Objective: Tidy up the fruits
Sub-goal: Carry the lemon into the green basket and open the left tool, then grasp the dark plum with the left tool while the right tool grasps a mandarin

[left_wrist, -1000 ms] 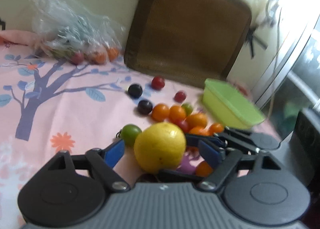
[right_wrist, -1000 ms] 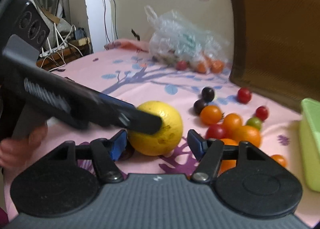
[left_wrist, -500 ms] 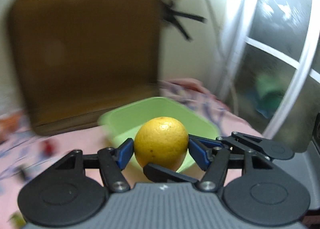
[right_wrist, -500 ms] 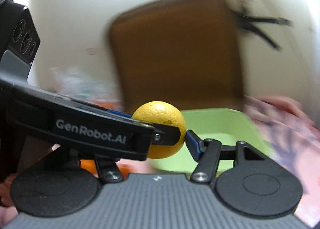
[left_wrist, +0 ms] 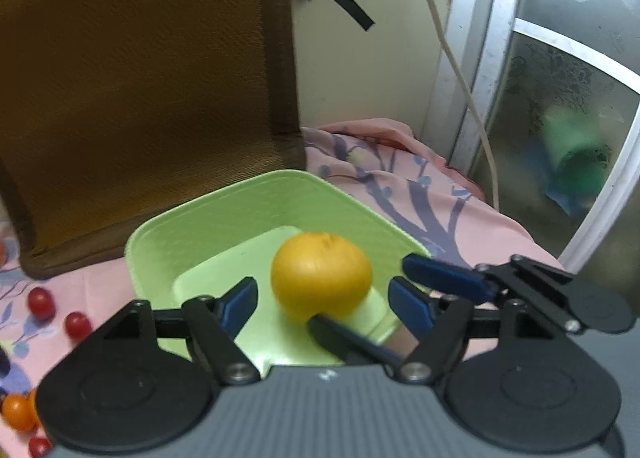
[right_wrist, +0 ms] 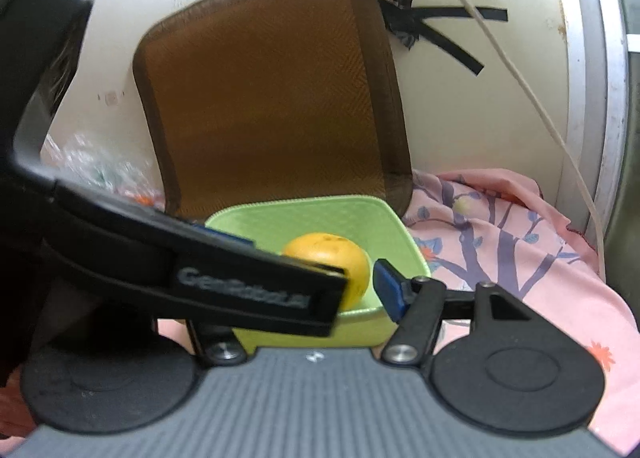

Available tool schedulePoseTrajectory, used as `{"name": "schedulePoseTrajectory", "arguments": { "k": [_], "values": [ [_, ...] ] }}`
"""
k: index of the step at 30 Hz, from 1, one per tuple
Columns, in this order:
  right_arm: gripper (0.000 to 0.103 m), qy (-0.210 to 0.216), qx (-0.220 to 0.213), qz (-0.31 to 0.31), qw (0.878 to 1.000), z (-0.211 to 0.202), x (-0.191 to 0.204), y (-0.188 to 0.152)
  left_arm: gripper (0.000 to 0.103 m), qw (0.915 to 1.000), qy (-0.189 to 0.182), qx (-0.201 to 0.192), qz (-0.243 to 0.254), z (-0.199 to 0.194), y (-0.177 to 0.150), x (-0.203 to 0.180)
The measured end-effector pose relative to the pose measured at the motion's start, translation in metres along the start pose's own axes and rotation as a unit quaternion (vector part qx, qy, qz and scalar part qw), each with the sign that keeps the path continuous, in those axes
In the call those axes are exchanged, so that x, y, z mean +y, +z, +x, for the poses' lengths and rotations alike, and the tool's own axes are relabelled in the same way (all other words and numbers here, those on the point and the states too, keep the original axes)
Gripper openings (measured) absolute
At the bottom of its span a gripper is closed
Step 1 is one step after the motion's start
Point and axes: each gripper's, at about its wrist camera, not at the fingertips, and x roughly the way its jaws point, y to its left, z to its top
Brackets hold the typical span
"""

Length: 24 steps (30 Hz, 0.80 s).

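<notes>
A yellow-orange citrus fruit (left_wrist: 320, 278) lies loose and slightly blurred inside the light green tub (left_wrist: 240, 214). My left gripper (left_wrist: 326, 304) stands open over the tub's near side, with a gap between the fruit and each blue pad. One blue finger (left_wrist: 444, 280) of the right gripper reaches in from the right. In the right wrist view the fruit (right_wrist: 336, 254) sits in the tub (right_wrist: 320, 218). My right gripper (right_wrist: 316, 290) is open there. Its right finger (right_wrist: 390, 290) is clear of the fruit, and the left gripper's body (right_wrist: 200, 258) hides its left finger.
A brown seat cushion (left_wrist: 140, 98) leans on the wall right behind the tub. Small red tomatoes (left_wrist: 40, 302) and an orange one (left_wrist: 16, 412) lie on the pink cloth (left_wrist: 440, 210) to the left. A white cable (left_wrist: 460, 78) hangs beside the window frame. A plastic bag (right_wrist: 100, 170) sits far left.
Both grippers carried the fruit from the cloth rightward to over the tub. The left gripper's fingers have spread since half a second ago, and the fruit now sits lower, inside the tub.
</notes>
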Motion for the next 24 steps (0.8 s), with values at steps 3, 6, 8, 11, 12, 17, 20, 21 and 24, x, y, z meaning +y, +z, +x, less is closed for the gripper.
{"name": "schedulePoseTrajectory", "arguments": {
  "k": [3,6,8,11,12,17,20,21,24],
  "values": [
    [0.073,0.018,-0.007,0.005,1.000,-0.005,0.004,0.003,0.077,0.9998,0.015,-0.008,-0.004,-0.023,-0.003,0.008],
    [0.075,0.081,-0.038,-0.013,0.996,-0.030,0.026,0.007,0.083,0.9995,-0.011,-0.028,-0.002,-0.070,-0.014,0.028],
    [0.074,0.108,-0.058,-0.042,0.992,-0.046,0.049,0.005,0.087,0.9984,0.001,-0.057,0.008,-0.110,-0.029,0.042],
    [0.074,0.157,-0.035,-0.045,0.986,-0.056,0.085,-0.005,0.089,0.9958,0.036,-0.084,-0.012,-0.165,-0.055,0.077],
    [0.074,0.177,-0.019,-0.044,0.983,-0.055,0.098,-0.010,0.088,0.9944,0.045,-0.090,-0.034,-0.181,-0.066,0.092],
    [0.067,0.198,0.025,-0.096,0.975,-0.045,0.149,-0.036,0.080,0.9841,0.123,-0.084,-0.096,-0.228,-0.131,0.146],
    [0.067,0.195,0.056,-0.108,0.973,-0.027,0.164,-0.040,0.078,0.9822,0.124,-0.053,-0.131,-0.225,-0.166,0.165],
    [0.067,0.188,0.061,-0.112,0.974,-0.025,0.169,-0.041,0.076,0.9812,0.124,-0.045,-0.141,-0.221,-0.174,0.170],
    [0.066,0.163,0.078,-0.113,0.977,-0.017,0.177,-0.046,0.070,0.9811,0.116,-0.036,-0.151,-0.205,-0.188,0.174]
  ]
}}
